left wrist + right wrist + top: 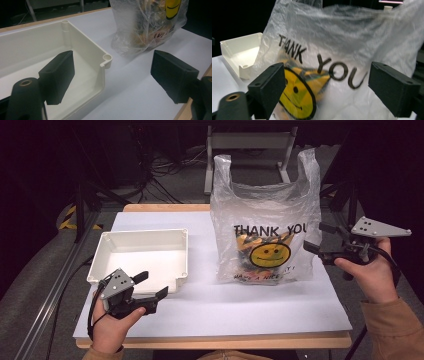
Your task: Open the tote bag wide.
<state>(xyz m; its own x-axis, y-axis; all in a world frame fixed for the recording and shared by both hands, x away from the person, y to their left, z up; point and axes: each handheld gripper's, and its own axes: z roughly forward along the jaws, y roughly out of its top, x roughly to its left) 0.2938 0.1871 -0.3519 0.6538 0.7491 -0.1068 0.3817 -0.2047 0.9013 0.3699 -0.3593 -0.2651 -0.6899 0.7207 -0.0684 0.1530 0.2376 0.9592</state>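
Both grippers, left gripper [152,286] and right gripper [317,238], gape empty beside bag [265,220].

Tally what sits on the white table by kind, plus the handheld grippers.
Clear plastic "THANK YOU" smiley bag, filled: 1
White rectangular plastic tray: 1
Black two-jaw grippers, both open: 2 (left gripper, right gripper)
Total: 4

Bag [265,215] ahead of right gripper [316,238]: thin crinkled translucent plastic, glossy, printed; tray [145,236] by left gripper [151,285]: smooth off-white hard plastic, slight sheen; jaws matt black plastic; tabletop [225,305] matt white sheet, wood edge.
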